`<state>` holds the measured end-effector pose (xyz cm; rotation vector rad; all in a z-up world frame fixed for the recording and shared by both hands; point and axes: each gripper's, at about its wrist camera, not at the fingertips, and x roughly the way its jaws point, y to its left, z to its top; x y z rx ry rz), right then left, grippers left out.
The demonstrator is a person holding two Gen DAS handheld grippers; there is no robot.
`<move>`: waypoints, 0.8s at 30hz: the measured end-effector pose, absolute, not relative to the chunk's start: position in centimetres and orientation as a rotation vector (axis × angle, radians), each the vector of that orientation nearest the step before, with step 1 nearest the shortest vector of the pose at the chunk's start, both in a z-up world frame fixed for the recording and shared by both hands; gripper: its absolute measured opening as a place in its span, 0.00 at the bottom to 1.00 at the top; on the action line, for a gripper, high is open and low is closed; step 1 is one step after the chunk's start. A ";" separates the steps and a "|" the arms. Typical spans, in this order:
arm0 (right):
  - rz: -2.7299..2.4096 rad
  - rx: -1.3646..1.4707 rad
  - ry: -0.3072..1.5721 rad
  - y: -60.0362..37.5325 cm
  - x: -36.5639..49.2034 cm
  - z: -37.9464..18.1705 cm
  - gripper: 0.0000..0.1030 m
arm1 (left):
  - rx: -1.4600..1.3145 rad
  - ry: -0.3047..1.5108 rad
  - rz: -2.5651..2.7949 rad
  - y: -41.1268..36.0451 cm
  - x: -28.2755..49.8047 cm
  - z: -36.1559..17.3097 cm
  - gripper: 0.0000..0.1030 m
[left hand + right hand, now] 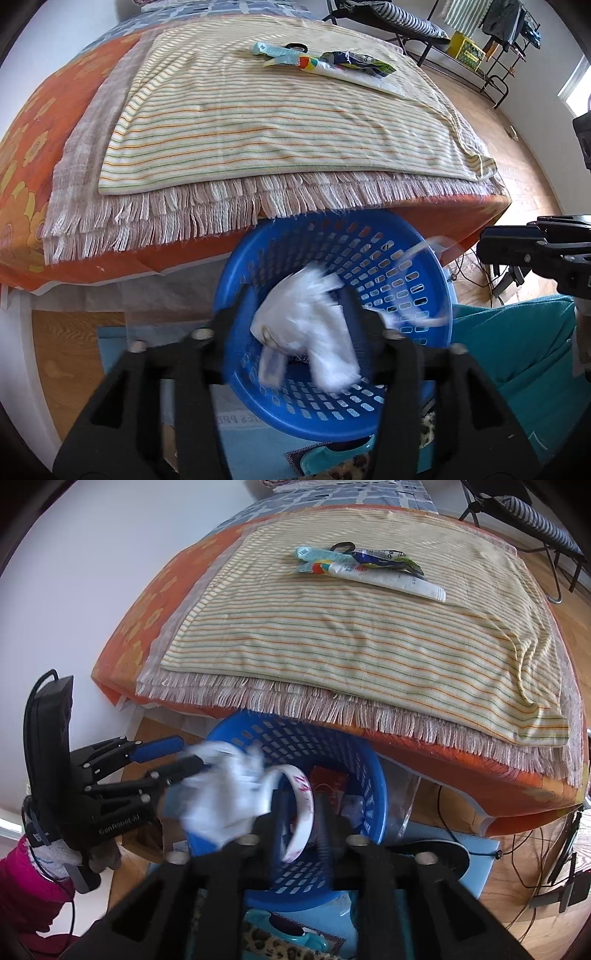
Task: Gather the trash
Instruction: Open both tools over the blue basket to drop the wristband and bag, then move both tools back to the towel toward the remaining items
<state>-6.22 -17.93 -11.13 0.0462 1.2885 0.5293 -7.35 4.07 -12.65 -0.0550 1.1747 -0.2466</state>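
Two grippers hang over a blue perforated basket (402, 273) at the bed's edge. Left gripper (295, 317): jaws apart, a blurred crumpled white plastic bag (306, 332) between them, contact unclear. Right gripper (299, 812): jaws apart around a white curved strip with red markings (303, 812), illegible. "GenRobot.AI" reads on the left gripper body. Remaining trash lies on the striped towel (351, 642): a white tube (388, 579), wrappers (384, 557), scissors (343, 547).

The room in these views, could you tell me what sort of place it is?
Probably a bedroom at home: a bed under a striped blanket, a clothes rack by the wall, and wooden flooring.
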 end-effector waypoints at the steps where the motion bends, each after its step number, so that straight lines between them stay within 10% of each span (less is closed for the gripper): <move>1: 0.530 0.047 1.288 -17.9 -6.2 -11.1 0.30 | -0.053 1.176 -0.247 4.0 -7.4 -12.7 0.54; 11: 0.508 0.037 1.286 -17.8 -6.1 -11.1 0.72 | -0.048 1.179 -0.250 3.9 -7.2 -12.9 0.63; 24: 0.468 0.094 1.243 -19.1 -3.8 -9.2 0.82 | -0.030 1.116 -0.254 3.8 -4.9 -11.4 0.63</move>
